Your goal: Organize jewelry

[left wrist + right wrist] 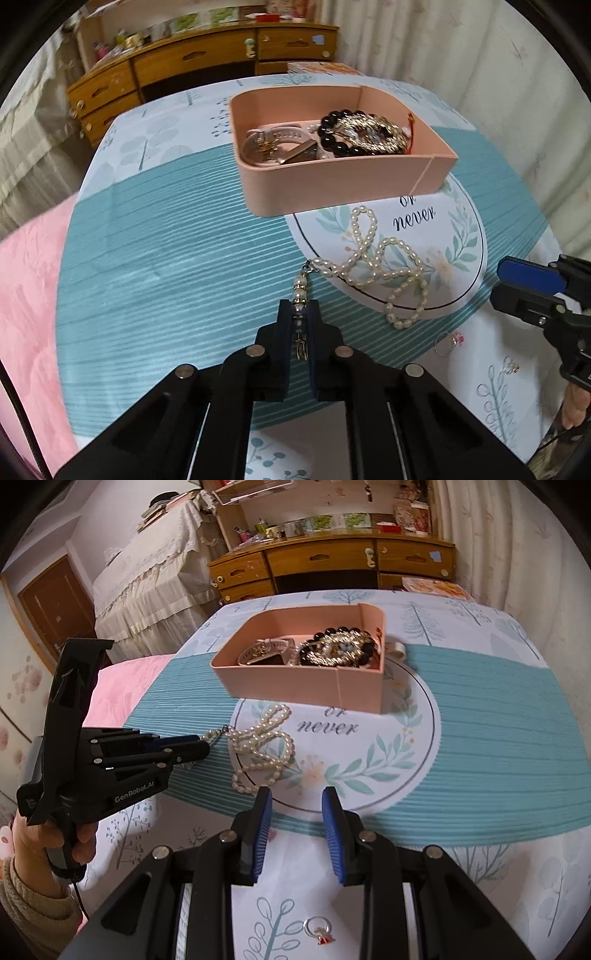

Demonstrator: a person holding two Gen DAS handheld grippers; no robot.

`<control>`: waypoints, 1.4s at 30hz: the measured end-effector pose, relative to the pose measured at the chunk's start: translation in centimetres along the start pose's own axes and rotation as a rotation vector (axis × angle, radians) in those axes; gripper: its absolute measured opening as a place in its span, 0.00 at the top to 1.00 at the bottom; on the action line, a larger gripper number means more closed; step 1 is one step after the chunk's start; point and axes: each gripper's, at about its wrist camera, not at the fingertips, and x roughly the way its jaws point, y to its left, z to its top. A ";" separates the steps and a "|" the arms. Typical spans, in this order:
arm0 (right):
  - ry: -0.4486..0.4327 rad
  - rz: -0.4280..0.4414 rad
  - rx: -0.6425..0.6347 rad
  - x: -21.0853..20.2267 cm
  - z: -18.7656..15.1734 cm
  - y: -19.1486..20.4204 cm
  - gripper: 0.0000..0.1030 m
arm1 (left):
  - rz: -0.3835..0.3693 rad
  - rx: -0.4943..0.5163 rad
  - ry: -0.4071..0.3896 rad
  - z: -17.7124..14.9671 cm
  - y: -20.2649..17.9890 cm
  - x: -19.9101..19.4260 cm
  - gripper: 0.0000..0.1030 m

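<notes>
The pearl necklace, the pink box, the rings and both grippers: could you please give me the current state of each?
Left gripper: shut on the pearl necklace's clasp end.
Right gripper: open, empty.
Pearl necklace: looped on the tablecloth, outside the box.
Pink box: open-topped, already holding jewelry.
Black bead bracelet: inside the box.
Red-stone ring: loose on the tablecloth.
Pink-stone ring: loose on the tablecloth.

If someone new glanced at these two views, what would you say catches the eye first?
Probably the pearl necklace, sprawled in loops across the round floral print on the tablecloth, with its clasp end pinched in the left gripper. Just beyond it sits the pink tray, already holding a dark bead bracelet and a watch. The right gripper hovers open, with a small ring lying on the cloth below it.
</notes>
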 end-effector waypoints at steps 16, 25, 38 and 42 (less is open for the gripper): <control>0.086 0.085 -0.154 5.2 3.2 3.6 0.73 | -0.078 -0.167 -0.084 -3.9 1.7 -3.3 0.95; 0.225 0.007 0.032 8.2 5.5 3.0 0.73 | -0.100 -0.230 -0.104 -3.9 3.4 -3.9 0.95; 0.255 -0.059 0.008 7.9 5.8 4.4 0.96 | -0.134 -0.289 -0.126 -4.0 4.4 -5.3 0.95; 0.184 0.006 0.030 4.5 6.7 4.3 0.96 | -0.132 -0.273 -0.148 -3.3 4.0 -6.9 0.95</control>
